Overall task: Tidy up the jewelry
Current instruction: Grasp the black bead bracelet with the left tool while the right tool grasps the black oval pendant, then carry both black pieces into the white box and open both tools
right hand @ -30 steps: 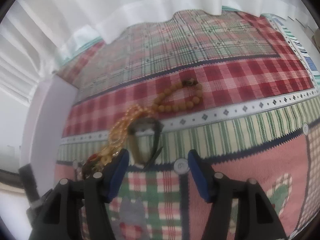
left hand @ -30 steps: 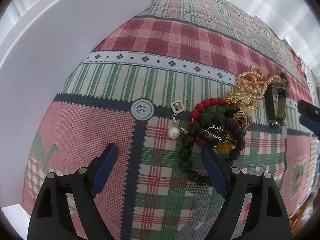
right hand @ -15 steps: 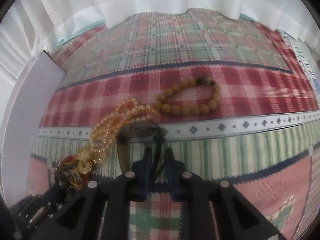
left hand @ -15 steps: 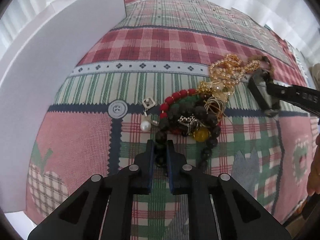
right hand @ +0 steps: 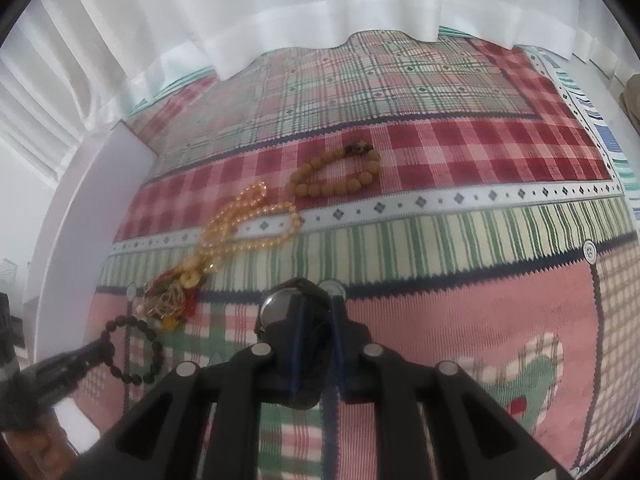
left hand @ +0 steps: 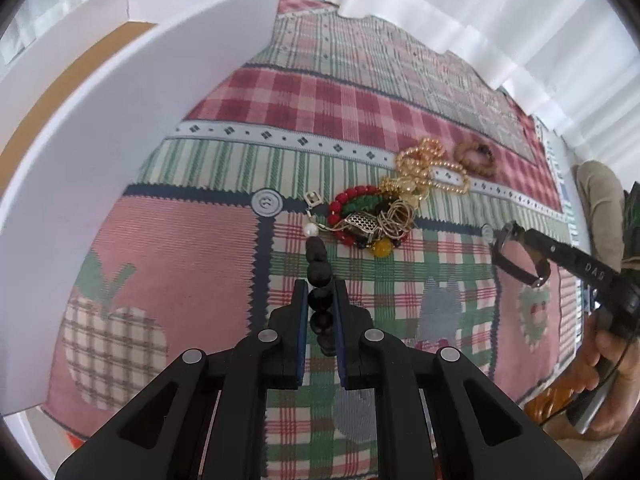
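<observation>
While both grippers pinch something, only the right view shows the watch face.
Left gripper (left hand: 320, 308) clamps the black bead bracelet (left hand: 319, 264), stretched straight ahead; right gripper (right hand: 314, 344) clamps the watch (right hand: 280, 304).

A home room: patchwork tablecloth (left hand: 224, 264) beneath white curtains (right hand: 280, 12).

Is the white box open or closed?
Open: the white box has no lid, and its brown inside floor shows above its wall.
</observation>
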`<state>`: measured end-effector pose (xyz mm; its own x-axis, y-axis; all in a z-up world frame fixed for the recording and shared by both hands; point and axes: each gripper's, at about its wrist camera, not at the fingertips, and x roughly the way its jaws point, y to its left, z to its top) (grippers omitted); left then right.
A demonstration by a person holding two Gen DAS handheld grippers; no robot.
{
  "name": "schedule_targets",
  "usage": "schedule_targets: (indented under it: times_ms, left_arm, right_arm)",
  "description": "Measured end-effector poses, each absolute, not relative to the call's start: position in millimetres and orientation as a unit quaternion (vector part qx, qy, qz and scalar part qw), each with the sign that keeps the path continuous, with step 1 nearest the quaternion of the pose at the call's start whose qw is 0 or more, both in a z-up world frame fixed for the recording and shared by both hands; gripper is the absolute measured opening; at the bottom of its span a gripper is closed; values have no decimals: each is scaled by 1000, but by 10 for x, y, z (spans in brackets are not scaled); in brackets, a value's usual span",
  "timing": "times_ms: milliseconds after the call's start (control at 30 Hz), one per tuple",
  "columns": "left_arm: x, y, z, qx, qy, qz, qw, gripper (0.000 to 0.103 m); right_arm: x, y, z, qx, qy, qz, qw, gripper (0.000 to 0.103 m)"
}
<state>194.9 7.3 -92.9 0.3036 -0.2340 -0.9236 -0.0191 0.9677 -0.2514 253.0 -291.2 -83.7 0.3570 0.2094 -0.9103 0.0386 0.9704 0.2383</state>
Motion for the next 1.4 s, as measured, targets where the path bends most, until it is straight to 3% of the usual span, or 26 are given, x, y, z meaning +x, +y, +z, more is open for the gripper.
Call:
schedule_targets:
  times_ms: [833, 1133, 1400]
  left_arm:
    - [1612, 625, 47, -154, 515, -100, 837, 10]
    - [1480, 1411, 666, -171, 456, -63, 871, 10]
    - [1564, 2375, 602, -198, 440, 25, 875, 10]
  right_arm:
    - [2235, -2198, -36, 80, 528, 139, 834, 13]
    - [2382, -1292, 431, 85, 494, 224, 836, 13]
    - [2565, -75, 694, 67, 473, 319, 818, 13]
